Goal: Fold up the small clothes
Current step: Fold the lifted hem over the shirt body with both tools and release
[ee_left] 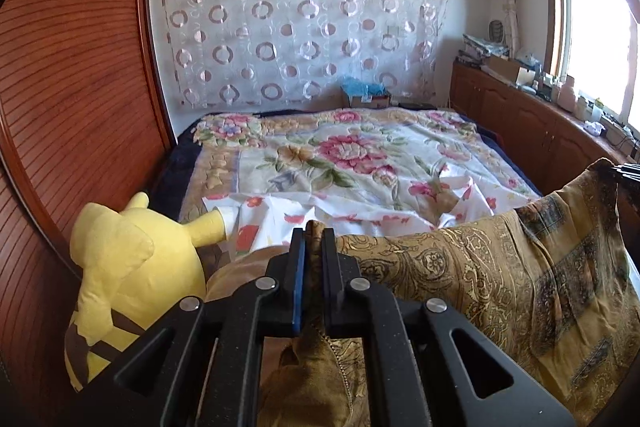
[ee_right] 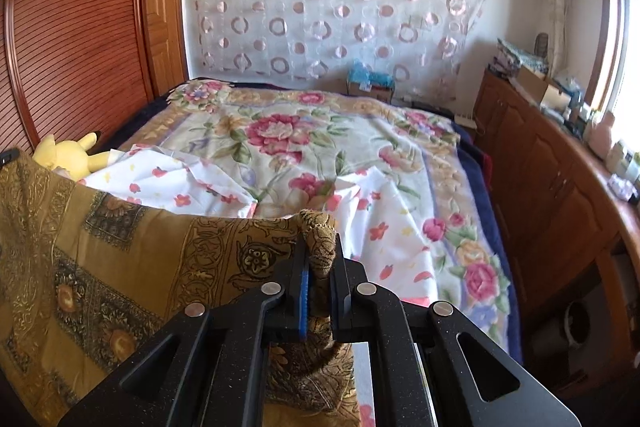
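A brown and gold patterned garment (ee_left: 500, 267) hangs stretched between both grippers above the near end of the bed. My left gripper (ee_left: 314, 233) is shut on one bunched corner of it, at the garment's left end. In the right wrist view the same garment (ee_right: 120, 267) spreads to the left, and my right gripper (ee_right: 320, 243) is shut on its other bunched corner. A white cloth with small red flowers (ee_right: 192, 183) lies crumpled on the bed just beyond the held garment; it also shows in the left wrist view as the white flowered cloth (ee_left: 360, 211).
The bed carries a large floral bedspread (ee_left: 344, 155). A yellow plush toy (ee_left: 128, 267) sits at the bed's near left by the brown slatted wardrobe (ee_left: 72, 107). A wooden cabinet (ee_right: 552, 179) with clutter on top runs along the right under the window.
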`<state>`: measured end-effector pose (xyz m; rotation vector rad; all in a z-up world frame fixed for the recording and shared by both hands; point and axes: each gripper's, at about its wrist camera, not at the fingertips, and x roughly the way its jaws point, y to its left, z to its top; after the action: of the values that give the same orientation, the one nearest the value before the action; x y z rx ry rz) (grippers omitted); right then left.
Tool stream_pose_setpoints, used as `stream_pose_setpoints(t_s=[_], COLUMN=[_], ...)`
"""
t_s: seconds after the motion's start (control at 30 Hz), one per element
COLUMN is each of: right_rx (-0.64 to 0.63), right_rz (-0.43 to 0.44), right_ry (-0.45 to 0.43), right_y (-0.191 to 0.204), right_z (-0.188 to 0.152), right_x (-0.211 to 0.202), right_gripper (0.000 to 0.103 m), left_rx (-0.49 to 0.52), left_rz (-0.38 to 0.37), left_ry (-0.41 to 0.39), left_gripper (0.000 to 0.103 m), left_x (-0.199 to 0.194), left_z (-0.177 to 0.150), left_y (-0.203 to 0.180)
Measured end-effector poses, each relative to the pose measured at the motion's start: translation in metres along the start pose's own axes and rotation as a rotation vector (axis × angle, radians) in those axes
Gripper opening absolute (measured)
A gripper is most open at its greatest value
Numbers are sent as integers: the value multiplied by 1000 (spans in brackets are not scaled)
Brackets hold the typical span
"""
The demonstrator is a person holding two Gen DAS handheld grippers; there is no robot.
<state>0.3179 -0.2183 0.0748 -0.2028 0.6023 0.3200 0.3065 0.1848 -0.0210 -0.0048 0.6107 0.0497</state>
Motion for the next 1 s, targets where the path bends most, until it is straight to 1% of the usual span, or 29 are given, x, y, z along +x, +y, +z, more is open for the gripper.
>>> stream_pose_setpoints(t_s=[0.03, 0.07, 0.1, 0.13, 0.17, 0.2, 0.23, 0.3, 0.4, 0.47, 0.63, 0.7, 0.8, 0.9, 1.0], right_rx=[10, 17, 22, 24, 22, 16, 9, 7, 21, 25, 41, 42, 63, 86, 86], right_rz=[11, 13, 4, -4, -1, 8, 17, 42, 63, 92, 94, 90, 79, 84, 73], right_ry=[9, 18, 30, 41, 49, 52, 52, 53, 65, 74, 120, 138, 163, 170, 168], right_y=[-1, -1, -2, -2, -2, -1, 0, 1, 5, 7, 13, 13, 9, 5, 4], right_z=[-5, -13, -16, -17, -18, -19, -21, -25, -38, -50, -83, -98, -117, -130, -136], right_x=[1, 2, 1, 1, 3, -2, -6, -11, -24, -36, -59, -67, -77, -90, -103], right_gripper=[7, 10, 16, 20, 22, 26, 32, 40, 43, 43, 43, 43, 43, 43, 43], left_rx=[-3, -5, -6, -2, -1, -4, -11, -17, -12, -8, -21, -10, 3, 18, 31], left_rz=[0, -1, -5, -15, -18, -22, -38, -51, -68, -73, -100, -107, -123, -143, -136], left_ry=[20, 30, 38, 48, 54, 56, 56, 67, 96, 108, 145, 176, 198, 225, 248], left_gripper=[11, 12, 16, 26, 30, 38, 40, 42, 45, 45, 45, 45, 45, 45, 45], left_x=[3, 6, 5, 3, -1, -5, -14, -28, -44, -58, -76, -79, -83, -88, -85], left_z=[-2, -4, -5, -7, -10, -11, -16, -26, -43, -61, -100, -115, -126, -137, -146], left_y=[1, 1, 2, 2, 2, 3, 4, 4, 2, -2, -10, -18, -27, -38, -41])
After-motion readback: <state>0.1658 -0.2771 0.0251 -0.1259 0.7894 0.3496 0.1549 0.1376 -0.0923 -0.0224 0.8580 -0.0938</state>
